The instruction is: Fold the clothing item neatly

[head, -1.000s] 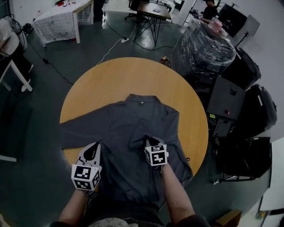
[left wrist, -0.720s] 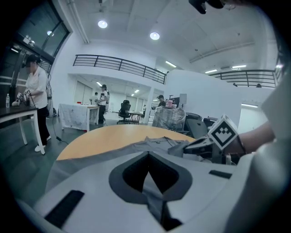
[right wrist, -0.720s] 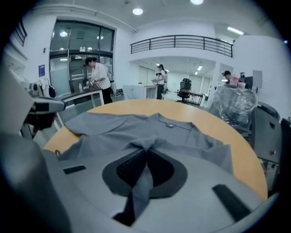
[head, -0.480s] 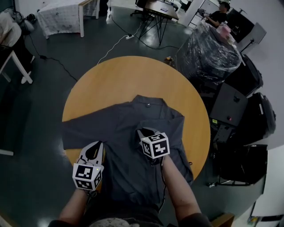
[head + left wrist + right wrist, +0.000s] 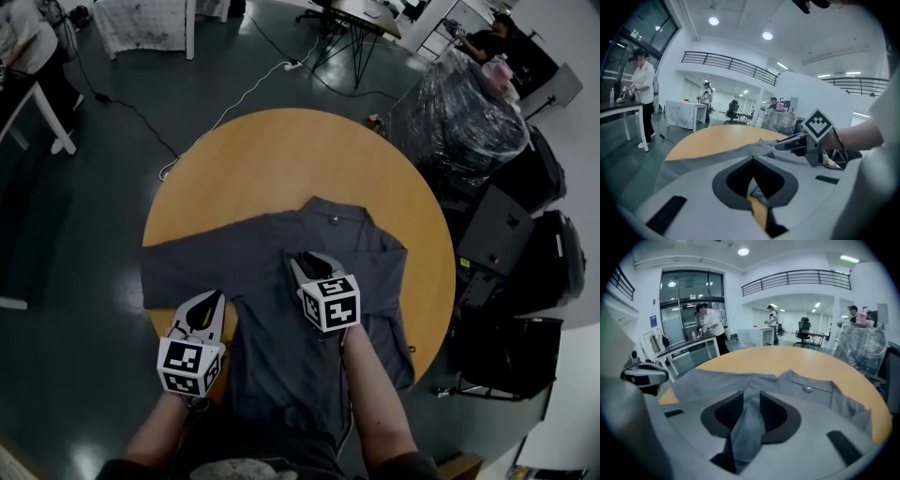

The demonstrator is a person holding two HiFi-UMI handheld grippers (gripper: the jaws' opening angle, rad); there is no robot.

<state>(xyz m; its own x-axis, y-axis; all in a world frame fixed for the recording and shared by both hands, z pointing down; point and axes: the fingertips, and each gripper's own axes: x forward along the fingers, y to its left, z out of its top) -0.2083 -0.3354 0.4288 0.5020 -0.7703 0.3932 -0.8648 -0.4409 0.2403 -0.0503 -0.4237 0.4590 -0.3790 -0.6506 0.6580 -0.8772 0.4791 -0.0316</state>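
right gripper (image 5: 307, 264) just opening, shirt (image 5: 248, 267) between jaws.

The left claw (image 5: 210, 300) sat low on the left with its jaws closed tight together. Its marker cube faced the person, and the left forearm (image 5: 155, 436) ran back to the bottom edge. The right claw (image 5: 306, 262) reached farther forward and pointed down at a slant, with the right forearm (image 5: 375, 412) stretched out behind it. Its jaws had just been opening and stood apart, a fold of grey cloth (image 5: 749, 425) lying loose between them.
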